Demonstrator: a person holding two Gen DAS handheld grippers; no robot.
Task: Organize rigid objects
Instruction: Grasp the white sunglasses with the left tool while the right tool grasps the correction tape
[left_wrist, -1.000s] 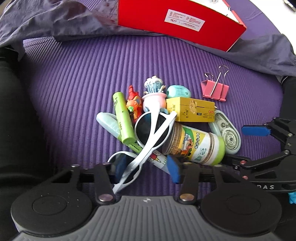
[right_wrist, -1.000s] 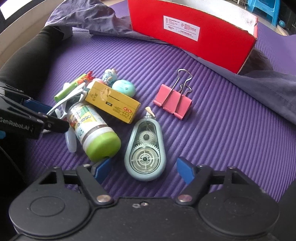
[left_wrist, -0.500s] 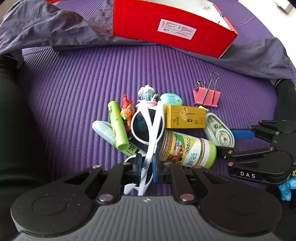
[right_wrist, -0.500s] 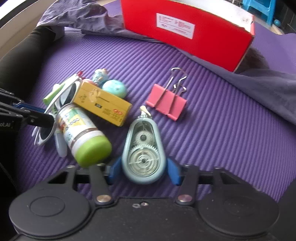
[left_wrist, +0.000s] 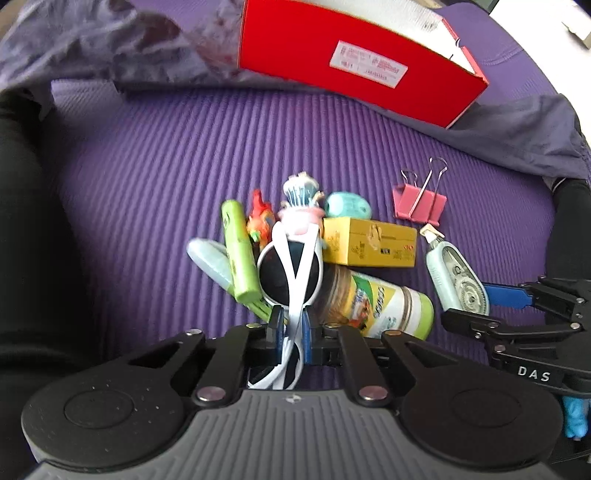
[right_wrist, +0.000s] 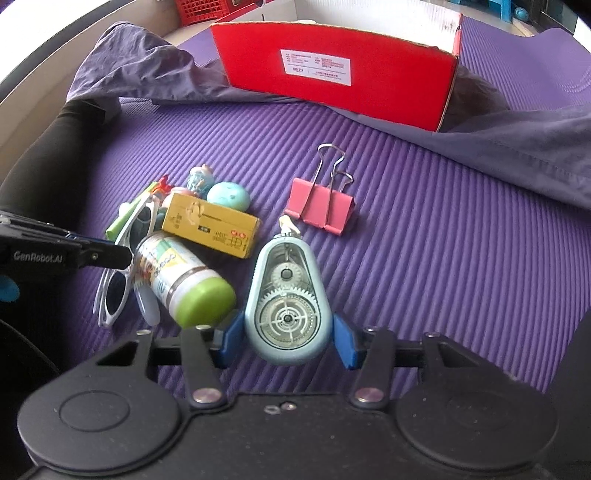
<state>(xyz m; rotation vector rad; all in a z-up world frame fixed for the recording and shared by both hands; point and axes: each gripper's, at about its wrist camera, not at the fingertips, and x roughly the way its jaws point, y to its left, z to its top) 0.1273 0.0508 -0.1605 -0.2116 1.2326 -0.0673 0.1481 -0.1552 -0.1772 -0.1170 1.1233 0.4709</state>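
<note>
Sunglasses with a white frame sit on top of the clutter pile at the mat's centre, and the left gripper is clamped on the frame near the bridge, its blue pads pressed together on the thin plastic. Over in the right wrist view, the correction tape dispenser lies between the right gripper fingers, which stand apart on either side of its wide end — touching or nearly so, I cannot tell which.

The step in hand looks like a double pickup toward the red box at twelve o'clock. For the sunglasses, a straight upward lift seems best, since the folded arms cross the lens and rest against the green-capped bottle at three o'clock and the green marker at nine o'clock — dragging sideways could roll the bottle. For the dispenser, the fingers should close on the rounded body squarely; its tapered shell could squirt forward toward the pink binder clip at twelve o'clock if squeezed too near the end.
</note>
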